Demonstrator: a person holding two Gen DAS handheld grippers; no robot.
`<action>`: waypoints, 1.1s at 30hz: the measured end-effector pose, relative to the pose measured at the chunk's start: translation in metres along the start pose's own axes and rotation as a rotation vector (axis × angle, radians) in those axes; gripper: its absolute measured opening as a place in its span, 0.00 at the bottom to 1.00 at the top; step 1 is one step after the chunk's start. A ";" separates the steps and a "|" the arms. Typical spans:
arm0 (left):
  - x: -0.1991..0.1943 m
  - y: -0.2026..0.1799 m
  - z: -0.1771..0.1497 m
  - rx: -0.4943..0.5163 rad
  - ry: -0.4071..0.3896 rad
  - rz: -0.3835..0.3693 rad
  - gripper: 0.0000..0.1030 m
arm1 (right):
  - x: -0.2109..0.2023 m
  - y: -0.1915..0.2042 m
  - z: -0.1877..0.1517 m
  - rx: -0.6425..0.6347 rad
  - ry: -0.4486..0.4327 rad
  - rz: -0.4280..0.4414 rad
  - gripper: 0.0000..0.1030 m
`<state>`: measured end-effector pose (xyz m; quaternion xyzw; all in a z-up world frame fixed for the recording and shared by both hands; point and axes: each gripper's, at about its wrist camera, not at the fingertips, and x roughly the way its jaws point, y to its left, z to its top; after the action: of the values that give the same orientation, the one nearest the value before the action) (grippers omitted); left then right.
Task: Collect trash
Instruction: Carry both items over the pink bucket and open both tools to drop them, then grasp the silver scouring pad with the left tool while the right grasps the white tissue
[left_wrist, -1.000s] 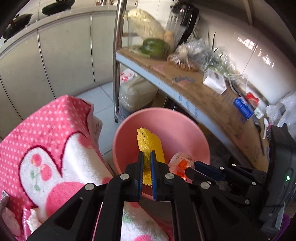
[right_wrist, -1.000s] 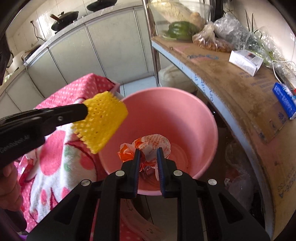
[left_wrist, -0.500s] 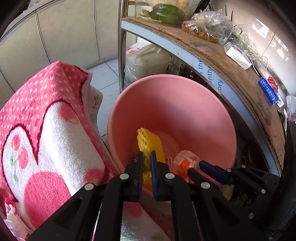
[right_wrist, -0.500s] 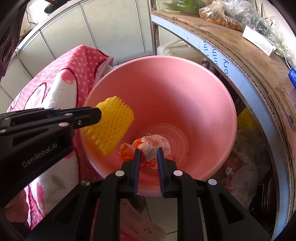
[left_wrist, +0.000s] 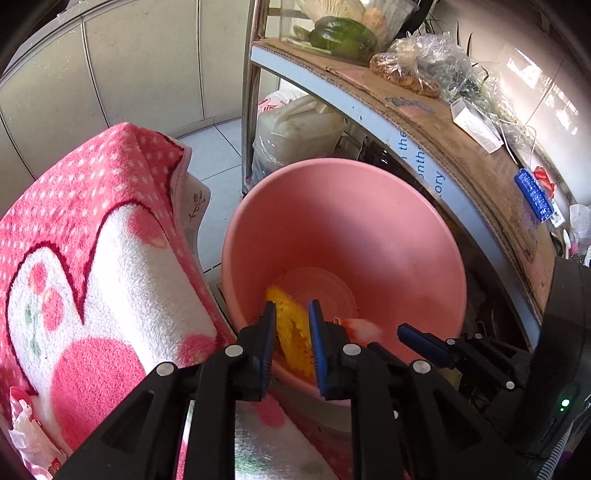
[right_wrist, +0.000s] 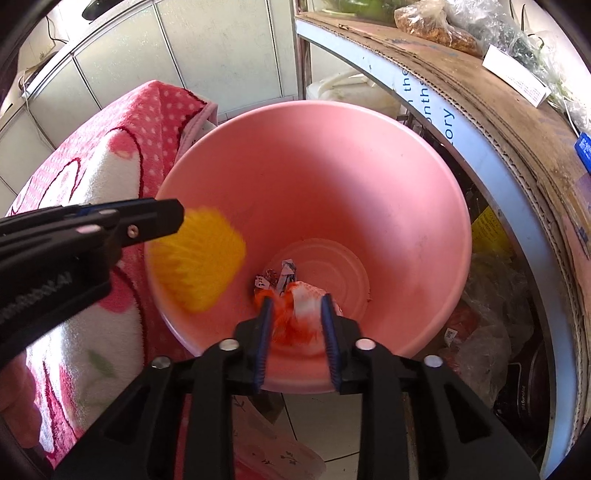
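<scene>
Dropping both bits of trash into the pink bucket (right_wrist: 388, 177) right now, so best to hold each set of tongs over the mouth and well inside the rim until the stuff has fully cleared the pads, no flicking or pulling away early. Worth watching the near wall too, since both pieces hang close to it and could catch on the edge next to the pink towel (left_wrist: 92, 258). Left gripper (left_wrist: 291, 332): jaws opening, spread a little, with the yellow foam net (left_wrist: 290, 325) between them but looking blurred and loose, probably slipping free rather than pinched. Right gripper (right_wrist: 297, 328): jaws opening as well, a bit wider, with the orange-and-white wrapper (right_wrist: 299, 314) sitting in the gap, smeared with motion, apparently no longer squeezed. Already some paper scraps (right_wrist: 275, 277) lying on the bucket floor, just beyond the wrapper.
</scene>
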<state>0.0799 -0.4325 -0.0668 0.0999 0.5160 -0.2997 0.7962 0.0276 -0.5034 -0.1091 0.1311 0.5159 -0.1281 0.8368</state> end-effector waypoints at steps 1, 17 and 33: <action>-0.003 0.001 0.000 -0.002 -0.007 -0.004 0.17 | 0.000 0.000 0.000 0.001 -0.002 0.000 0.34; -0.071 0.006 -0.001 -0.001 -0.128 -0.043 0.17 | -0.045 0.006 0.001 -0.015 -0.107 0.017 0.36; -0.182 0.075 -0.050 0.008 -0.248 0.048 0.17 | -0.118 0.060 0.003 -0.116 -0.252 0.156 0.36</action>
<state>0.0324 -0.2807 0.0603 0.0776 0.4097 -0.2927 0.8605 0.0003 -0.4389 0.0030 0.1053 0.4017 -0.0481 0.9084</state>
